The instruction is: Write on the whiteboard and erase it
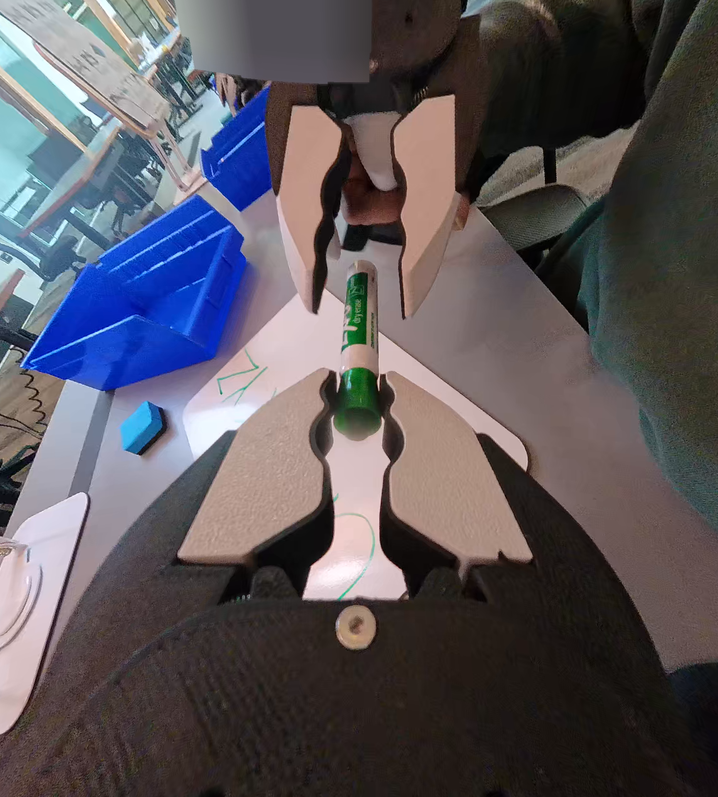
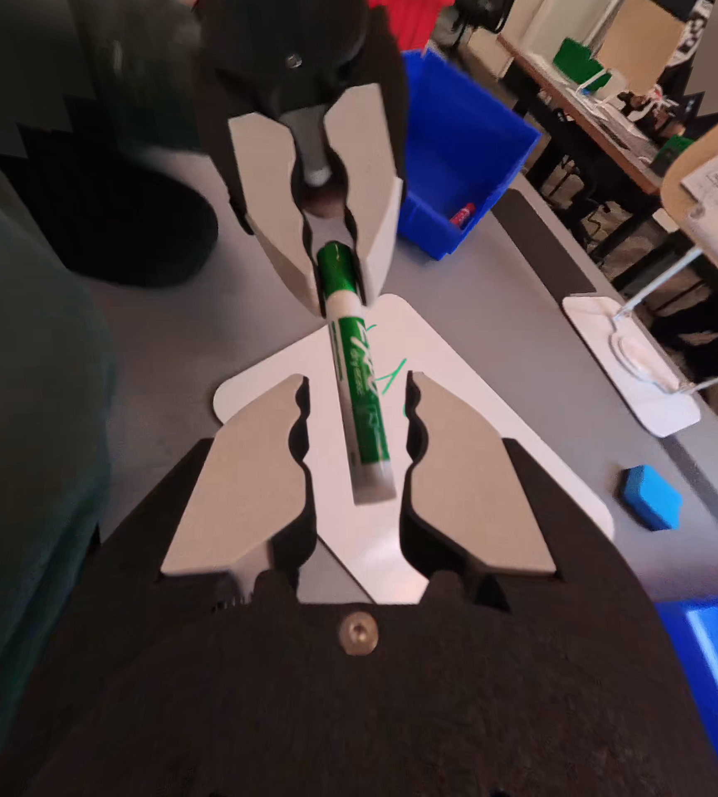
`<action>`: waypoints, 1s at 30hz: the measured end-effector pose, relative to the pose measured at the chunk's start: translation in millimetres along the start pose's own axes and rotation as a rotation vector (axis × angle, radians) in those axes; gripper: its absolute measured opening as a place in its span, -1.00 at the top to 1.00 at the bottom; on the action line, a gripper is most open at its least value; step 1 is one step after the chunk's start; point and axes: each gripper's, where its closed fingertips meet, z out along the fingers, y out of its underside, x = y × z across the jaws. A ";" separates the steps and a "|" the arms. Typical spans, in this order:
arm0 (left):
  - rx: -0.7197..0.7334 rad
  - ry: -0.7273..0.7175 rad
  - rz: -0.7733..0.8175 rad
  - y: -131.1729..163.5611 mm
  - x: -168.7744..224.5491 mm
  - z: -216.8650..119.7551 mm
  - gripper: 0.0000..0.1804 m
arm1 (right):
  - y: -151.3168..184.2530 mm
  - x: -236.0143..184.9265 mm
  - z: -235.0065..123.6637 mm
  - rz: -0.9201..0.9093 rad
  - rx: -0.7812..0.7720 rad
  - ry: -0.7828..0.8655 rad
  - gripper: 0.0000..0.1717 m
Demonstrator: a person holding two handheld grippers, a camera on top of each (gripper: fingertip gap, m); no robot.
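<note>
A green dry-erase marker [image 1: 359, 319] hangs in the air over a small whiteboard [image 1: 279, 345] that carries green scribbles. My left gripper [image 1: 359, 388] is shut on the marker's green cap [image 1: 356, 407]. The right wrist view shows the same grip, with the left gripper [image 2: 344, 302] closed on the cap [image 2: 336, 271]. My right gripper [image 2: 357, 379] is open around the marker's white barrel [image 2: 363, 422], with a clear gap on each side. It also shows in the left wrist view [image 1: 361, 308], fingers spread wide of the barrel end.
A blue eraser [image 1: 143, 427] lies on the grey table left of the whiteboard and also shows in the right wrist view [image 2: 650, 496]. Blue bins [image 1: 141, 302] [image 2: 456, 151] stand behind. A clear stand on a white base [image 1: 12, 604] sits at the table edge. A person's dark sleeve [image 1: 672, 302] is close. The grippers are tip to tip, or close to it.
</note>
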 end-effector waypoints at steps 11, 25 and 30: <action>0.047 -0.099 -0.346 27.0 -35.7 -10.0 0.75 | 49.6 102.5 -16.4 0.149 -0.154 0.189 0.80; 0.004 -0.122 -0.528 92.6 6.1 -34.7 0.93 | 284.1 375.1 -113.1 0.851 -0.593 1.007 0.54; 0.019 -0.142 -0.548 95.2 0.4 -39.3 0.95 | 181.8 385.8 -97.8 0.659 -0.184 1.015 0.50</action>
